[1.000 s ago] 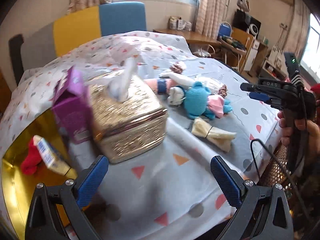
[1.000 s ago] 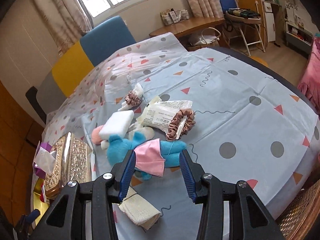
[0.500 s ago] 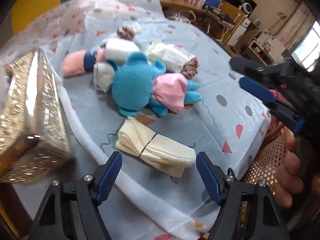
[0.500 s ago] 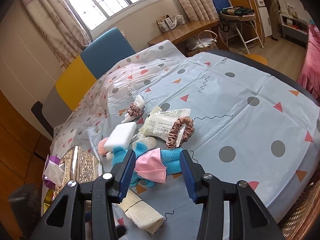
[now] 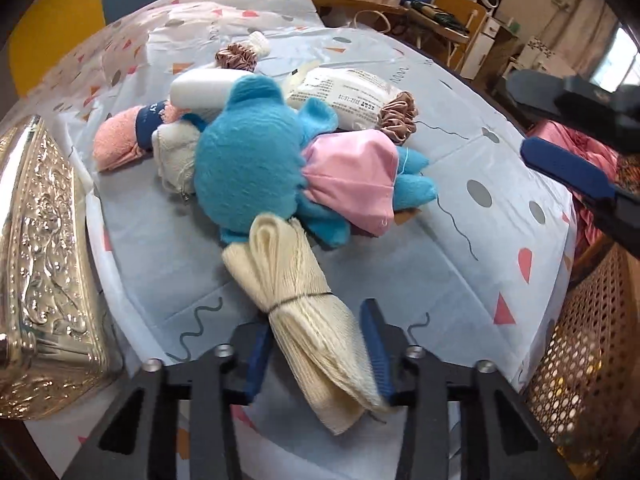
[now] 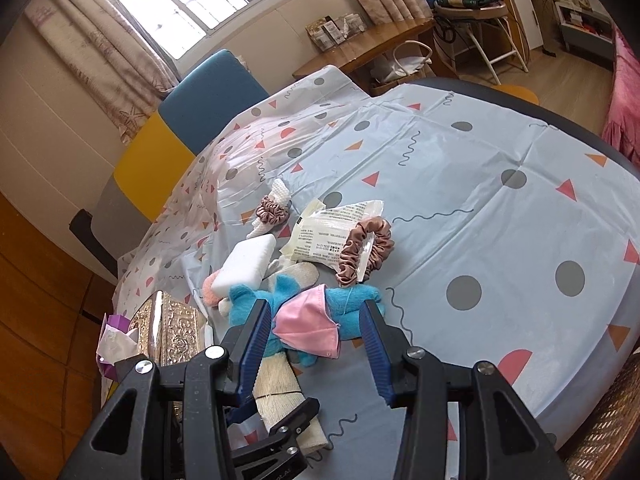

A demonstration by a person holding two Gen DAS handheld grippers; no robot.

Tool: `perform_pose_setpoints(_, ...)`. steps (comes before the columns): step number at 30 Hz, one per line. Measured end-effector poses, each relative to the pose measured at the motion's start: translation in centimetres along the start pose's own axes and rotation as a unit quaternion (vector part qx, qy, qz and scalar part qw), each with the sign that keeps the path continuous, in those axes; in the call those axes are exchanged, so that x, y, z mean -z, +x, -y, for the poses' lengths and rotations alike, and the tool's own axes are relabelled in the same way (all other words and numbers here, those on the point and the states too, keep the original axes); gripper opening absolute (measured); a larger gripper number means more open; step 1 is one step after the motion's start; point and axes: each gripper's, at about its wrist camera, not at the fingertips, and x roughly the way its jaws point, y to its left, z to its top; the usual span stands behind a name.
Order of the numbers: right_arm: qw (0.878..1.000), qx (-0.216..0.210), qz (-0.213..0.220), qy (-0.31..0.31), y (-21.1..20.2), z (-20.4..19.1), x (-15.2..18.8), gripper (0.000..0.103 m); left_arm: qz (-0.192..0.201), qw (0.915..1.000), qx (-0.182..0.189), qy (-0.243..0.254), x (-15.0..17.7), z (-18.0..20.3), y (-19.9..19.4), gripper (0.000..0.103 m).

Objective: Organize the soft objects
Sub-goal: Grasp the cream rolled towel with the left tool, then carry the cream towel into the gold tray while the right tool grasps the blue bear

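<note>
The left gripper point(image 5: 316, 350) has its blue pads closed in on either side of a folded cream cloth bundle point(image 5: 298, 296) tied with a dark band; whether the pads actually press the fabric is hard to judge, though they look to be touching. The bundle's far end lies against the blue plush toy point(image 5: 252, 160), whose pink cloth point(image 5: 352, 176) faces the table's near edge. A gold embossed tissue box point(image 5: 40, 272) stands just beside on the left. The right gripper point(image 6: 316, 344) hangs above the plush, jaws wide apart and holding nothing. Beyond the heap of scrunchie point(image 6: 364, 250), white packet point(image 6: 328, 232) and white block point(image 6: 246, 266), the patterned tablecloth point(image 6: 500, 208) runs bare to the far and right edges.
</note>
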Motion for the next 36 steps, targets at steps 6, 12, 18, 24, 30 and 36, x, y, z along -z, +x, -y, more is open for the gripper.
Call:
perform_pose_setpoints(6, 1.000, 0.006, -0.009, -0.009, 0.4, -0.3, 0.2, 0.046, 0.026, 0.9991, 0.021, 0.025, 2.2, -1.1, -2.3, 0.020)
perform_pose_setpoints(12, 0.998, 0.021, -0.046, -0.042, 1.9, -1.4, 0.8, 0.046, 0.048, 0.9973, 0.037, 0.042, 3.7, -1.2, -4.0, 0.018)
perform_pose_setpoints(18, 0.992, 0.018, -0.097, -0.079, 4.0, -3.5, 1.2, 0.046, 0.074, 0.9958, 0.043, 0.031, 4.8, -2.3, -6.5, 0.018)
perform_pose_setpoints(24, 0.988, 0.011, -0.117, -0.103, 6.2, -5.9, 0.6, 0.048, 0.091, 0.9948, 0.040, 0.023, 5.4, -3.1, -7.9, 0.018)
perform_pose_setpoints(30, 0.965, 0.045, -0.115, -0.232, 8.7, -9.8, 1.6, 0.058, 0.093, 0.9948, 0.039, 0.010, 6.0, -4.1, -8.6, 0.018)
perform_pose_setpoints(36, 0.913, 0.105, -0.144, -0.366, 10.8, -10.0, 3.4, 0.060, 0.095, 0.9944, 0.044, 0.009, 6.4, -4.6, -9.2, 0.018)
